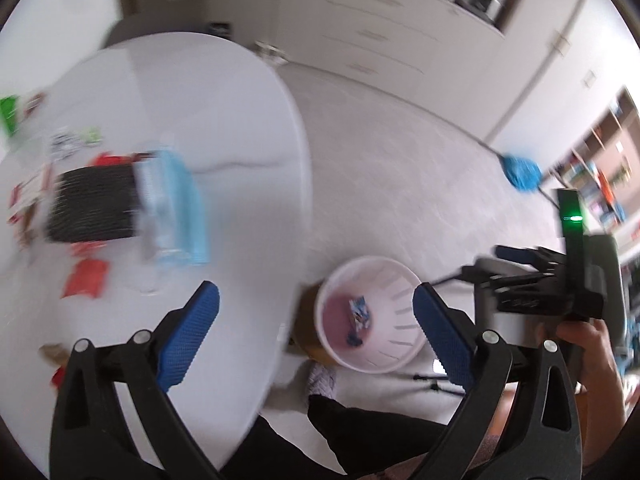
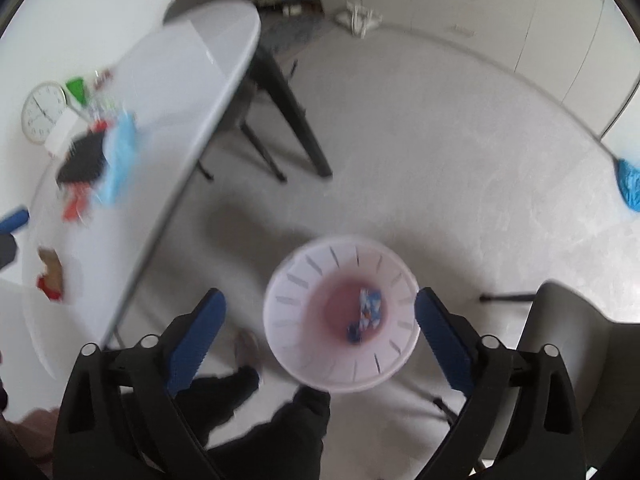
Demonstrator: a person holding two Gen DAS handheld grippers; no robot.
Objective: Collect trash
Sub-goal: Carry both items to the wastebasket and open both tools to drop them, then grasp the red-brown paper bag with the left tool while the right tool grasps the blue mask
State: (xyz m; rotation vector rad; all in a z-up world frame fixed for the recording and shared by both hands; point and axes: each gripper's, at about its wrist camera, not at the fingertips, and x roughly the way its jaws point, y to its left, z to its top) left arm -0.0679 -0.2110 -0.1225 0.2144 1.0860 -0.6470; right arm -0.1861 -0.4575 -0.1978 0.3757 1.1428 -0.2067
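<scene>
A white waste bin (image 1: 370,316) stands on the floor beside the white table (image 1: 224,112); it also shows in the right wrist view (image 2: 340,320). A blue-and-white wrapper (image 1: 360,314) lies at its bottom, also seen from the right wrist (image 2: 366,314). Red wrappers (image 1: 86,278) and other scraps lie on the table near a black object with a light-blue pack (image 1: 172,208). My left gripper (image 1: 316,328) is open and empty at the table's edge, by the bin. My right gripper (image 2: 320,328) is open and empty above the bin.
A blue mop (image 1: 520,170) lies on the floor to the right. A clock (image 2: 42,112) and a green item (image 2: 76,88) sit on the table. A grey chair (image 2: 576,352) stands right of the bin. The person's legs (image 2: 280,420) are below.
</scene>
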